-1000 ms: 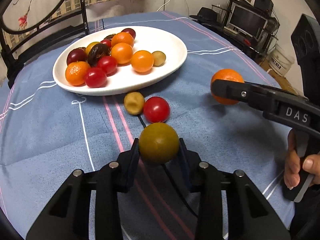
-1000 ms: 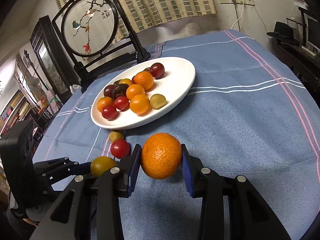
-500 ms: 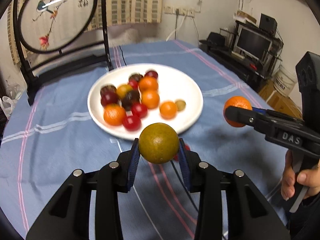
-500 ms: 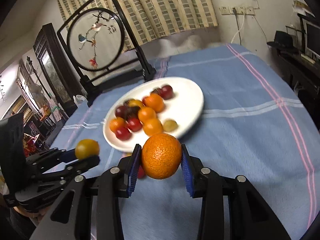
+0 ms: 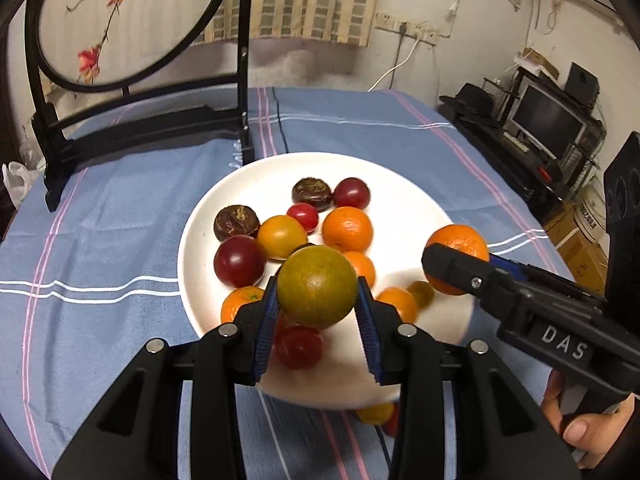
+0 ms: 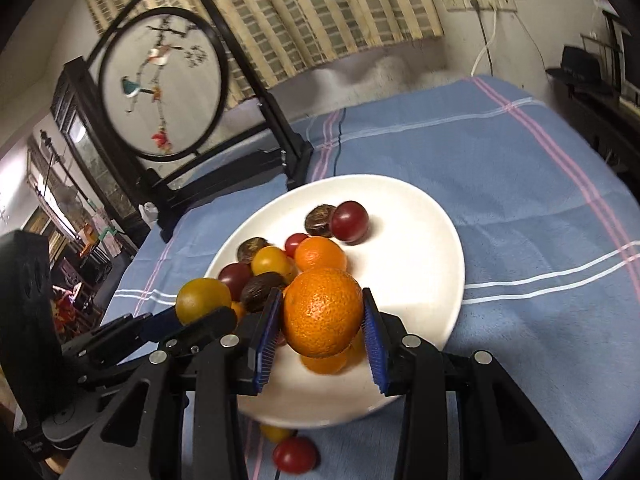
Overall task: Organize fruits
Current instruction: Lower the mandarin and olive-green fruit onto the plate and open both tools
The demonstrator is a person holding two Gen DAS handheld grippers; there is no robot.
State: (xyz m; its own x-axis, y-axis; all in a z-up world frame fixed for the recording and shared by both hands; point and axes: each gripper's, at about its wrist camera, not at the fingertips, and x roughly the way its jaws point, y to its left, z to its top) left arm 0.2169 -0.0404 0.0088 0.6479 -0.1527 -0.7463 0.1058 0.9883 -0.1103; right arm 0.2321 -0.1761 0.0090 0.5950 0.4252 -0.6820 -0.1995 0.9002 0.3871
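Observation:
My left gripper [image 5: 317,303] is shut on a greenish-yellow round fruit [image 5: 317,285] and holds it above the near part of the white plate [image 5: 404,200]. My right gripper [image 6: 323,322] is shut on an orange [image 6: 323,310], also above the plate [image 6: 416,216]. The plate holds several oranges, red and dark fruits. In the left wrist view the right gripper [image 5: 452,258] with its orange [image 5: 460,240] is over the plate's right rim. In the right wrist view the left gripper's fruit [image 6: 202,300] is at the left.
A small yellow fruit [image 6: 274,432] and a red tomato [image 6: 295,455] lie on the blue striped cloth [image 6: 520,200] just before the plate's near rim. A black-framed round embroidery screen [image 5: 132,20] stands behind the plate. Shelves with a monitor [image 5: 548,120] stand to the right.
Both grippers have lifted with their fruits and moved forward from the cloth to above the plate. The two loose fruits stay behind on the cloth.

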